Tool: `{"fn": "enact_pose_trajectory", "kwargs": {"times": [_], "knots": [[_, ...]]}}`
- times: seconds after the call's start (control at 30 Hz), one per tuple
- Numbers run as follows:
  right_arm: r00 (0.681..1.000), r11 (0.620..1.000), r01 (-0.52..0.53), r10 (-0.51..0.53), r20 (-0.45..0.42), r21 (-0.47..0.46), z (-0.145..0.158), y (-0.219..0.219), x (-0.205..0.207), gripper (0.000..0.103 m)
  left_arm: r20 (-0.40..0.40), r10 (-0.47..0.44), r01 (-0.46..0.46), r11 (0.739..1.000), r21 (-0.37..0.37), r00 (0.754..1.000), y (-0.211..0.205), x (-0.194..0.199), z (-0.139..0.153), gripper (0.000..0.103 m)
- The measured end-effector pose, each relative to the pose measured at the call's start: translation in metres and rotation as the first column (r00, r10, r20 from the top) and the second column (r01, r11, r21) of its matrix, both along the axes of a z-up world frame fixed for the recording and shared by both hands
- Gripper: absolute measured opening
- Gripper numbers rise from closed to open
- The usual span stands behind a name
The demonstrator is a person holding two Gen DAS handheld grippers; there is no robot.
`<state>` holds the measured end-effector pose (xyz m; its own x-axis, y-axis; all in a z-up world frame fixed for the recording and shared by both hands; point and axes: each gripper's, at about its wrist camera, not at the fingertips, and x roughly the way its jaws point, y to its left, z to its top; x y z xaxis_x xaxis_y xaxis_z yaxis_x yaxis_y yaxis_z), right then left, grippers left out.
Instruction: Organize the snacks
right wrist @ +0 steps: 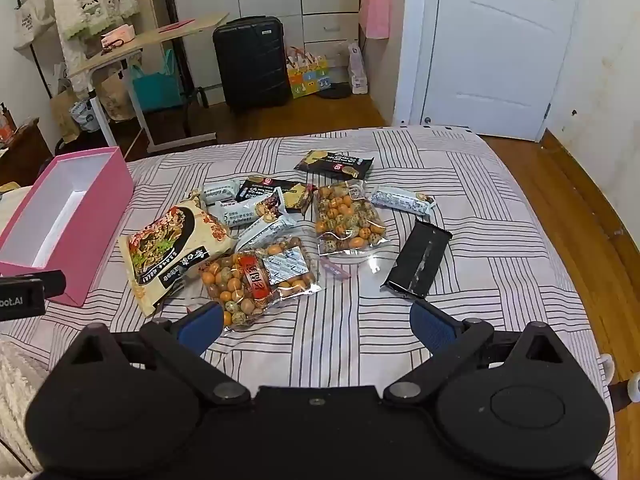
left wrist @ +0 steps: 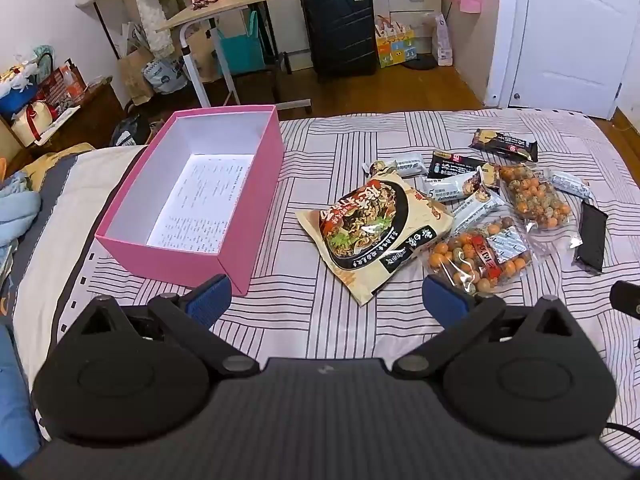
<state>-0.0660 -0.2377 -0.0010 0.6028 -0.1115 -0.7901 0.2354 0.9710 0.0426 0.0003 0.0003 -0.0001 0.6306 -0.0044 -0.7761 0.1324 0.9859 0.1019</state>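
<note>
An open pink box [left wrist: 256, 208] with a printed sheet inside stands on the bed at the left; it also shows in the right wrist view [right wrist: 104, 216]. Beside it lie a large noodle packet [left wrist: 372, 232] [right wrist: 172, 248], two clear bags of coated peanuts [left wrist: 480, 258] [right wrist: 260, 276] [right wrist: 346, 220], several small white and black snack bars [left wrist: 504, 145] [right wrist: 334, 165] and a black bar [left wrist: 592, 236] [right wrist: 420, 258]. My left gripper [left wrist: 326, 300] is open and empty, above the bed in front of the noodle packet. My right gripper [right wrist: 316, 326] is open and empty, just in front of the near peanut bag.
The snacks lie on a striped bedsheet [right wrist: 480, 240]. Beyond the bed's far edge stand a rolling side table [left wrist: 240, 4], a black suitcase [left wrist: 340, 28], bags on the floor and a white door [right wrist: 500, 40]. Bedding lies at the left [left wrist: 16, 208].
</note>
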Motion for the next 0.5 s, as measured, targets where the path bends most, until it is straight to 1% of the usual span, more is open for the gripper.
{"fn": "enact_pose_trajectory", "kwargs": {"times": [0.1, 0.13, 0.3, 0.33, 0.5], "knots": [[1.0, 1.0, -0.003, 0.003, 0.0, -0.006, 0.0019, 0.0012, -0.0012, 0.101, -0.006, 0.002, -0.002, 1.0, -0.006, 1.0, 0.0013, 0.0005, -0.0003, 0.103], [1.0, 1.0, 0.001, -0.001, -0.012, 0.004, 0.0016, 0.0002, 0.0004, 0.101, -0.003, -0.002, 0.002, 1.0, 0.006, 1.0, 0.0, 0.0006, -0.0006, 0.103], [1.0, 1.0, -0.002, 0.002, -0.015, -0.001, -0.0041, -0.0006, -0.0007, 0.101, 0.001, -0.004, 0.004, 1.0, -0.003, 1.0, 0.004, 0.0012, -0.0017, 0.103], [1.0, 1.0, -0.002, 0.002, -0.016, -0.007, -0.0049, 0.0008, -0.0001, 0.101, -0.005, 0.001, -0.001, 1.0, 0.015, 1.0, -0.0008, 0.0006, -0.0007, 0.103], [1.0, 1.0, -0.011, 0.01, -0.024, -0.024, -0.0027, 0.0045, 0.002, 0.101, -0.015, 0.026, -0.025, 1.0, 0.01, 1.0, 0.0001, 0.001, -0.0015, 0.103]]}}
